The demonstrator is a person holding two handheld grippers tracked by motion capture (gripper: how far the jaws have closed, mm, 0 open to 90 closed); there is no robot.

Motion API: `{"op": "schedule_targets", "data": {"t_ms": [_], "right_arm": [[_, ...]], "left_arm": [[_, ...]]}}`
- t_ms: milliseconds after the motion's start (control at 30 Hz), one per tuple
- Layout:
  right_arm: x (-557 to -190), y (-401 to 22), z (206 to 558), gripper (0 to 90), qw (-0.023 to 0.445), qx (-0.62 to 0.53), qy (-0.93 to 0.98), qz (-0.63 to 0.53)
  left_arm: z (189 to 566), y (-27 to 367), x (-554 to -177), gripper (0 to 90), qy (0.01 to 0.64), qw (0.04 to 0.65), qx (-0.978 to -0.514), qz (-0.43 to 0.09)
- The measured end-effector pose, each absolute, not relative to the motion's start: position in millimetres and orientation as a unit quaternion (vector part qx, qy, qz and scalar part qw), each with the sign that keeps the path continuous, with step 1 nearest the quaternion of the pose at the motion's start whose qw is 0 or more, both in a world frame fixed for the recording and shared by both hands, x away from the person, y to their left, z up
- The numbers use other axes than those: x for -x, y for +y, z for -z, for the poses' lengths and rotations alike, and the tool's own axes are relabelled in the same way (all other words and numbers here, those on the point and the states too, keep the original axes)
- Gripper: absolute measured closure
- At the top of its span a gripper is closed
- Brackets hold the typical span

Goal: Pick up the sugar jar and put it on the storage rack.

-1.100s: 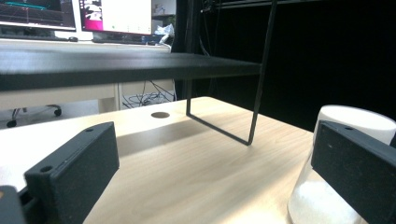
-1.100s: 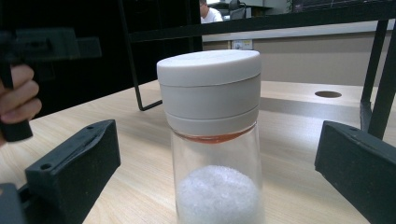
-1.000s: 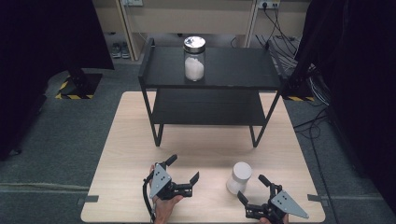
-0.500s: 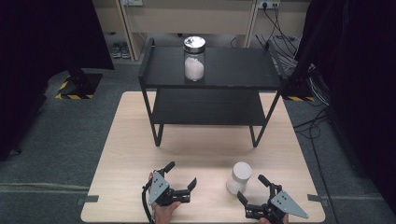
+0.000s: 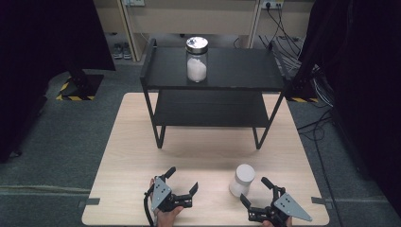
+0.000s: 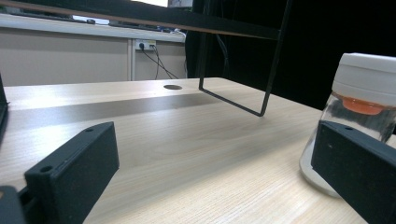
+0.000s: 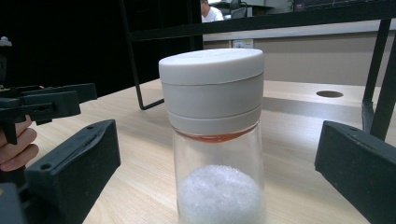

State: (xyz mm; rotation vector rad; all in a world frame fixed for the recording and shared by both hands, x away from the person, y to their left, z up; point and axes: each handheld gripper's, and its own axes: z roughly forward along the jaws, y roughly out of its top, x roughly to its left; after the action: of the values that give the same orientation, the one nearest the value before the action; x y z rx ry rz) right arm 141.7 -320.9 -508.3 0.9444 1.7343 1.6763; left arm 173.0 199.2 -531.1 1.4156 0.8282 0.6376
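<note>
From above, I see the white-lidded jar (image 5: 242, 179) on the counter (image 5: 123, 156) just ahead of my right gripper (image 5: 260, 195), jaws wide. In the right gripper view it sits centred; I'd advance straight. My left gripper (image 6: 210, 177) is open too, probably idle.

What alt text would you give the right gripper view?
A glass jar with a white screw lid, part-filled with white granules, stands on the wooden table between the open right tongs. The left tongs sit at the far left, a black metal shelf behind.
</note>
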Motion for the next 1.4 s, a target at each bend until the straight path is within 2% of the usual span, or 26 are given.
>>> {"op": "schedule_targets", "data": {"t_ms": [1400], "right_arm": [[-141.5,-320.2,508.4,0.3,0.272,-0.349,0.645,-0.623]], "left_arm": [[532.5,198.6,-172.0,0.2,0.353,0.634,-0.628,-0.279]]}}
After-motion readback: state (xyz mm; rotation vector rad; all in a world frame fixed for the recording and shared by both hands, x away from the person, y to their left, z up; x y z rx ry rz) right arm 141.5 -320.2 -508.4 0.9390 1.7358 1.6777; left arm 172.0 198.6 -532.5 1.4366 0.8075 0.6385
